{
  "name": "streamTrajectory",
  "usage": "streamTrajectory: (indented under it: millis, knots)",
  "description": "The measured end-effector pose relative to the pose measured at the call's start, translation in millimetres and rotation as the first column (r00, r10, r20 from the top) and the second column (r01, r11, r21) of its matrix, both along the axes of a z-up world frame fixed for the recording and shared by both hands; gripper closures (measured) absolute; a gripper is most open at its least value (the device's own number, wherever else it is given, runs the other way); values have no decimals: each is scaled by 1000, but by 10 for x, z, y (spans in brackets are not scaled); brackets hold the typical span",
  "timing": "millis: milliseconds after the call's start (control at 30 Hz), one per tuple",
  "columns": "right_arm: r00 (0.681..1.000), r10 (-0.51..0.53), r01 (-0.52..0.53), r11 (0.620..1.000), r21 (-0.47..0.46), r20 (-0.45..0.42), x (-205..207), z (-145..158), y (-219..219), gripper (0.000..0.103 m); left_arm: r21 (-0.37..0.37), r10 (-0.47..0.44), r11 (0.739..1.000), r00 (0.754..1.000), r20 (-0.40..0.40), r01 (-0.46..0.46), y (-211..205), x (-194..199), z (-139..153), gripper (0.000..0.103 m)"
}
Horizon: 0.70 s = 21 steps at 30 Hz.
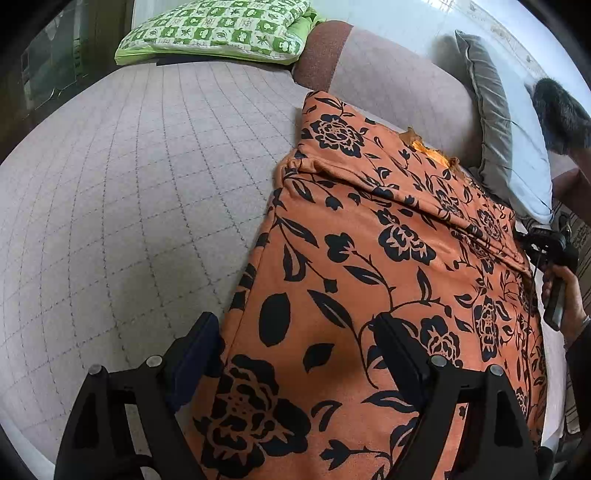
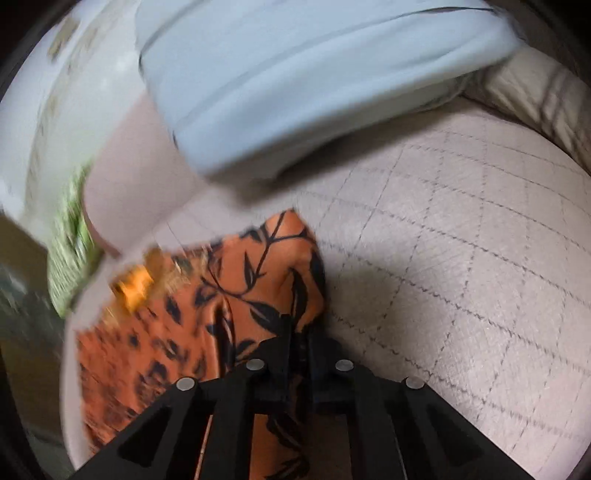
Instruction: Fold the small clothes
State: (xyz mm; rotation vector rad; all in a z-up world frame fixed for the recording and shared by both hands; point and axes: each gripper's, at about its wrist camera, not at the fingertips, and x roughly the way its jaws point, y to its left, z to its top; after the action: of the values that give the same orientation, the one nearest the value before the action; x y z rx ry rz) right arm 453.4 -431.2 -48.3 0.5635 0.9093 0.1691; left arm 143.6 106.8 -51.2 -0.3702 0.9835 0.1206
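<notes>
Fabric everywhere on this one: the orange floral garment (image 1: 369,258) lies spread over the quilted grey cover (image 1: 129,203), running from right under the left gripper (image 1: 295,332) out ahead and to its right. That gripper's fingers are spread wide, one over the bare cover and one over the cloth, nothing pinched. The right gripper (image 2: 299,332) has its fingers pressed nearly together on an edge of the same garment (image 2: 258,277), with cloth caught between them and bunching up just ahead. A pale blue pillow (image 2: 295,81) sits further ahead of the right gripper, and a green checked pillow (image 1: 218,29) is far ahead of the left.
</notes>
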Motion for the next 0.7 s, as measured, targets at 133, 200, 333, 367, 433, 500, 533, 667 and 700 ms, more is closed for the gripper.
streamTrajectory:
  millis: [133, 200, 333, 367, 433, 500, 533, 667, 700]
  knots:
    - [997, -81, 83, 994, 78, -18, -120, 40, -214, 84, 1, -6, 1000, 1000, 16, 6, 2, -74, 43, 17]
    - [1000, -4, 4, 1000, -22, 2, -115, 152, -73, 85, 2, -10, 1000, 1000, 17, 10, -8, -88, 53, 17]
    - [998, 19, -15, 997, -75, 63, 13, 329, 109, 85, 14, -20, 1000, 1000, 18, 20, -42, -89, 57, 17]
    - [997, 37, -31, 996, -82, 64, 72, 327, 154, 84, 15, -21, 1000, 1000, 15, 20, -43, -82, 52, 17]
    - [996, 92, -87, 983, -162, 22, 239, 239, 289, 84, 14, -19, 1000, 1000, 10, 19, -41, -63, 41, 17]
    - [998, 50, -55, 976, -209, -30, 409, 57, 217, 88, 16, -16, 1000, 1000, 7, 16, -39, -47, 32, 17]
    - [999, -46, 44, 997, -70, -25, 418, 31, 1, 89, 17, -17, 1000, 1000, 4, 17, -39, -40, 28, 17]
    - [996, -76, 72, 994, -76, -50, 252, 159, -83, 81, 11, -16, 1000, 1000, 6, 15, -26, -41, 33, 17]
    - [998, -45, 41, 997, -68, -49, 166, 189, -71, 76, 3, -11, 1000, 1000, 10, 11, -20, -46, 41, 17]
